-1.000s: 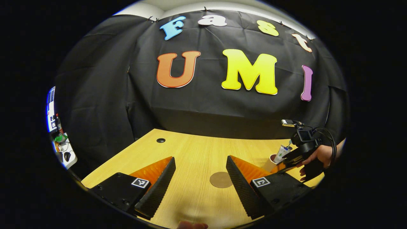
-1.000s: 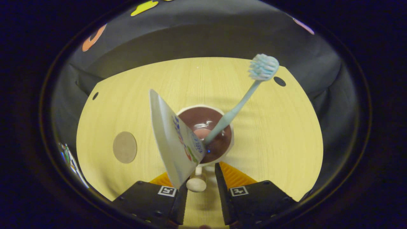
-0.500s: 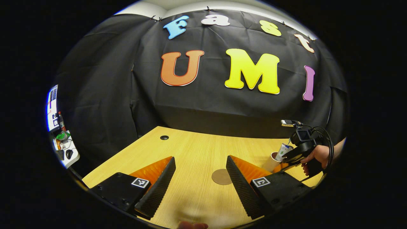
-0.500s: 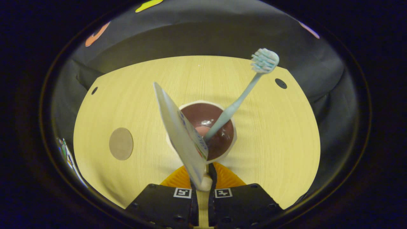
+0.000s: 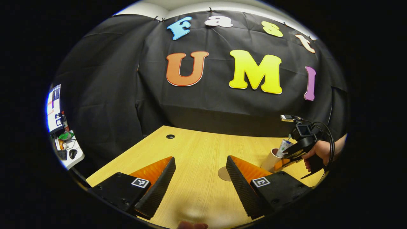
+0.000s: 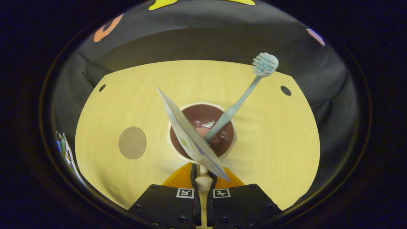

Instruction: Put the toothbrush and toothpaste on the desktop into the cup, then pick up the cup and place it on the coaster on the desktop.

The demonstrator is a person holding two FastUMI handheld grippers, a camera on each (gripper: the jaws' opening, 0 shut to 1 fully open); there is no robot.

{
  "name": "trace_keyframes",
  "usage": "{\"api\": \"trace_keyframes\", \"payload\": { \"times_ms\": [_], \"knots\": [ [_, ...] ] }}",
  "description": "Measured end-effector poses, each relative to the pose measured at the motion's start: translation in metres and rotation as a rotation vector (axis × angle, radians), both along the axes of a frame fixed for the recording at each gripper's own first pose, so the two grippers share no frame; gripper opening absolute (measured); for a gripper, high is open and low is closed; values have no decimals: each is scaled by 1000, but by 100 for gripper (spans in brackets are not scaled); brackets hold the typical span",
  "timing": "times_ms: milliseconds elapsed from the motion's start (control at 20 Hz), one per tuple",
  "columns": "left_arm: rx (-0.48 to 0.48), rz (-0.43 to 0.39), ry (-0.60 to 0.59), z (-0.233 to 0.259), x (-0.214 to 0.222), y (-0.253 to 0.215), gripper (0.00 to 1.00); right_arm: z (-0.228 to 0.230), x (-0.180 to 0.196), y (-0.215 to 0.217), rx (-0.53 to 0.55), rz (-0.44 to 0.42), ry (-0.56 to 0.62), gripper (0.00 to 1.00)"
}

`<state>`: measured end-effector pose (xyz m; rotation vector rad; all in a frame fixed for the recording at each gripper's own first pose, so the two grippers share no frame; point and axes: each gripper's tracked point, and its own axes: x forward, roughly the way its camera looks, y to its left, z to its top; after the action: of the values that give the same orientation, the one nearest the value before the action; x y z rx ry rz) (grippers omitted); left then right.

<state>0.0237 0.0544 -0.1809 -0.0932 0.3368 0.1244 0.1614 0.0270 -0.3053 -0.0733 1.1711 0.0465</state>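
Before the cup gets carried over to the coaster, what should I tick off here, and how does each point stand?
1. Toothbrush in the cup: ok, handle inside, bristles up.
2. Toothpaste in the cup: ok, leaning over the near rim.
3. Right gripper holding the cup: ok, jaws closed on the cup's handle.
4. Cup off the table: cannot tell.
5. Coaster bare: ok, nothing lies on it.
6. Left gripper out of the way: not ok, open and hanging near the coaster in the left gripper view.
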Motion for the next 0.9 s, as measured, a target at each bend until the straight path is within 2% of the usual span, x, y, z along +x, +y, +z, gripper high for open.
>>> {"api": "trace_keyframes", "payload": {
  "times_ms": [200, 450, 700, 900],
  "knots": [
    [1, 26, 0, 0, -9, 16, 100, 35, -17, 44, 3, 103, -29, 6],
    [-4, 73, 11, -6, -28, 42, 100, 49, -27, 70, 11, 220, -14, 7],
    [-7, 130, 26, -13, -43, 72, 100, 51, -33, 80, 4, 263, 3, 6],
    [4, 143, 33, -13, -45, 81, 100, 35, -28, 89, -29, 267, 19, 7]
  ]
}}
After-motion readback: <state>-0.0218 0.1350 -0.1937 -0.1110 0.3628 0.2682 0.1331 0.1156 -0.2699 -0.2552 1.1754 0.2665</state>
